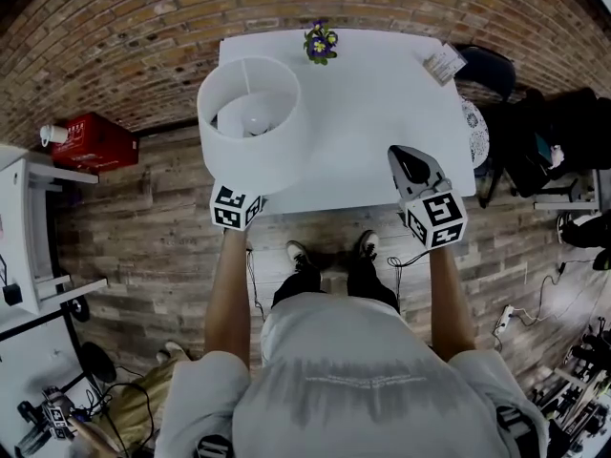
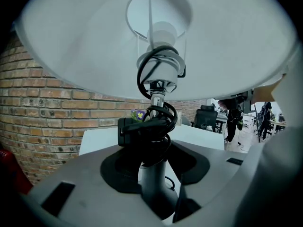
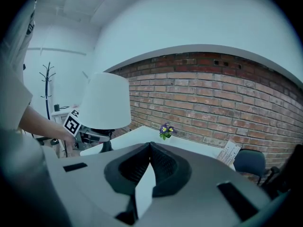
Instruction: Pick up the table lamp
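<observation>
Bright, even light; heavy fisheye distortion, dark corners.

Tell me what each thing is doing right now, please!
table lamp, upright, held by its stem.
cord, wound round the stem.
left gripper, fingers shut on the stem.
right gripper, fingers together, empty.
flowers, upright on the table.

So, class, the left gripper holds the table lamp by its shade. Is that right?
Not quite. The left gripper holds the table lamp by its stem, below the shade, not by the shade itself. The left gripper view shows this.
</observation>
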`<state>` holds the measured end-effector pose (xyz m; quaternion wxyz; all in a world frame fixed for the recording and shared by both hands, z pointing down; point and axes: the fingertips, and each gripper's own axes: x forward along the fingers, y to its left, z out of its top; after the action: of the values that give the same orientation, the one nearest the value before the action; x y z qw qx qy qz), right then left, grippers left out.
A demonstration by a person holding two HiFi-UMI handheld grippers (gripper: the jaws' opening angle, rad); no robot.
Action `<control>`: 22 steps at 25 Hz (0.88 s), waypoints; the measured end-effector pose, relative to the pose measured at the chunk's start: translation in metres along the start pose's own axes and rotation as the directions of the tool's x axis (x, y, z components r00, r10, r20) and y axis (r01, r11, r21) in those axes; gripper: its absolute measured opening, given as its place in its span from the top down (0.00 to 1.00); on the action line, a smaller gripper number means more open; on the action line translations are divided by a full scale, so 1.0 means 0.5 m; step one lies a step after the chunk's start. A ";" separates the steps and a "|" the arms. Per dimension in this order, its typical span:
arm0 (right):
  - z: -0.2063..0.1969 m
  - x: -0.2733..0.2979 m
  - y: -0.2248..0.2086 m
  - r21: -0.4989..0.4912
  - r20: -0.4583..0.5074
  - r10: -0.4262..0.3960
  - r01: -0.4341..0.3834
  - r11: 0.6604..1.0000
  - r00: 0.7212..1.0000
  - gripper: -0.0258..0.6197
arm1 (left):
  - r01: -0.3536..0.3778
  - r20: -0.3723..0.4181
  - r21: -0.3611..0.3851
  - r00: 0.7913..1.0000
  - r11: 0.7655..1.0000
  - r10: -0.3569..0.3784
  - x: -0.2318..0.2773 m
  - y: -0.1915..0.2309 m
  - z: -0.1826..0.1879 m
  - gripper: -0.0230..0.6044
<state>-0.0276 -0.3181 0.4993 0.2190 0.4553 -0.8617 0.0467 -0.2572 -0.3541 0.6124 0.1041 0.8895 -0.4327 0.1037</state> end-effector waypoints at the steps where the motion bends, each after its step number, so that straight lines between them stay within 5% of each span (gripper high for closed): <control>1: 0.004 -0.002 -0.008 -0.002 0.003 0.000 0.000 1.000 1.000 0.96 | -0.006 0.001 -0.004 1.000 1.000 0.006 -0.002 -0.003 0.012 0.70; 22: 0.201 -0.077 -0.193 -0.127 0.162 -0.051 0.072 0.989 0.985 0.96 | -0.114 0.117 0.093 0.988 0.989 0.103 -0.034 -0.050 0.365 0.70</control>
<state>0.0356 -0.3728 0.3813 0.1810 0.4683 -0.8631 -0.0539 -0.2303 -0.3766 0.4308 0.0293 0.8730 -0.4800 0.0808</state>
